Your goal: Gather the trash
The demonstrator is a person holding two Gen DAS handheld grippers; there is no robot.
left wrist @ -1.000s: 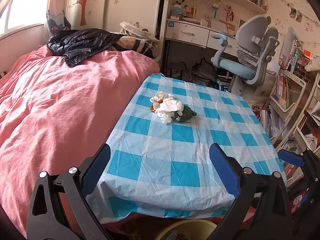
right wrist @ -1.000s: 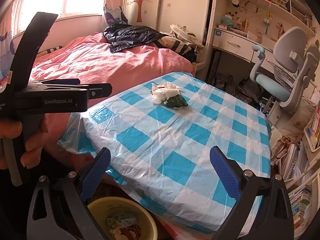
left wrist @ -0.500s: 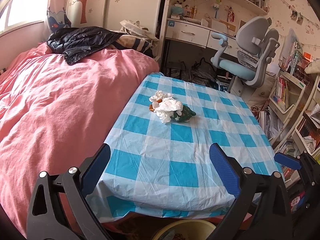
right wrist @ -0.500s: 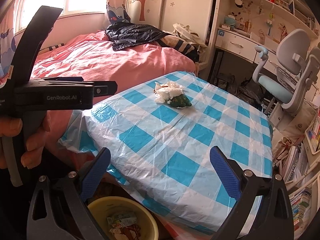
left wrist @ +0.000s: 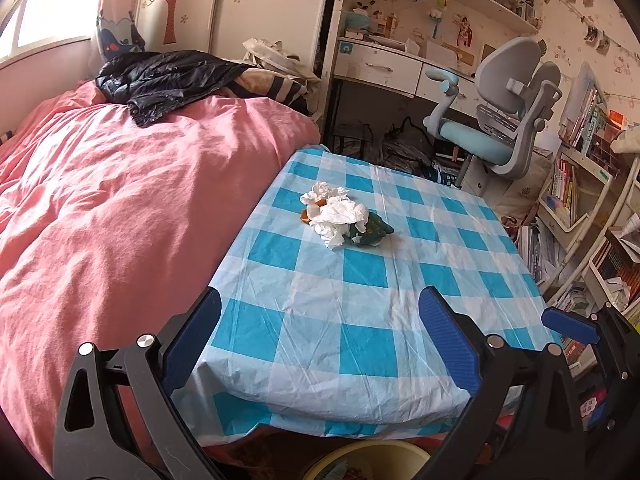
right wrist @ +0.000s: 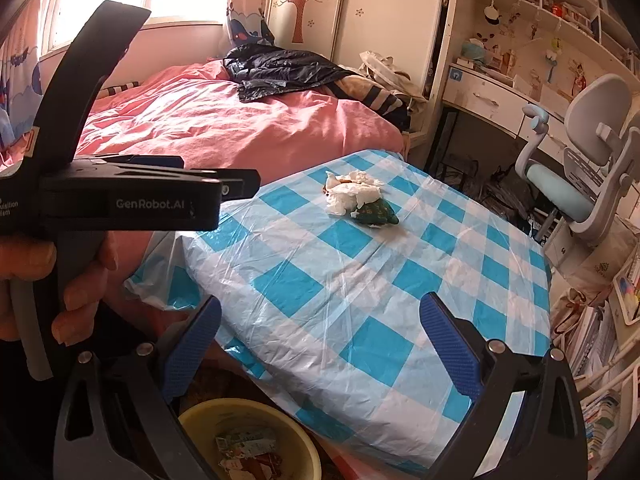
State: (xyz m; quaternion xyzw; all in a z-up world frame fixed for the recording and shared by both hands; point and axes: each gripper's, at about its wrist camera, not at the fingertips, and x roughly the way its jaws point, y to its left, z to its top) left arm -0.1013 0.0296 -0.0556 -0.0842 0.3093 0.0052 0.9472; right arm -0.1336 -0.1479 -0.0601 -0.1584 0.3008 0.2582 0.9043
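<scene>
A pile of crumpled white tissues (left wrist: 336, 212) lies with a green wrapper (left wrist: 370, 234) and a small orange scrap (left wrist: 306, 214) on the blue-checked table (left wrist: 360, 320). It also shows in the right wrist view (right wrist: 352, 196), with the green wrapper (right wrist: 376, 214) beside it. A yellow bin (right wrist: 240, 436) holding wrappers stands on the floor below the table's near edge; its rim shows in the left wrist view (left wrist: 360, 456). My left gripper (left wrist: 320, 340) is open and empty, short of the table's near edge. My right gripper (right wrist: 320, 340) is open and empty over the near corner.
A pink bed (left wrist: 120, 220) with a black jacket (left wrist: 160, 80) lies left of the table. A grey and blue desk chair (left wrist: 500, 132) and a desk stand behind. Bookshelves (left wrist: 580, 200) crowd the right side. The left gripper's body (right wrist: 120, 200) and hand fill the right wrist view's left.
Both grippers have drifted slightly; the trash pile sits a little lower in the left wrist view and shifts right in the right wrist view. Both jaws stay open.
</scene>
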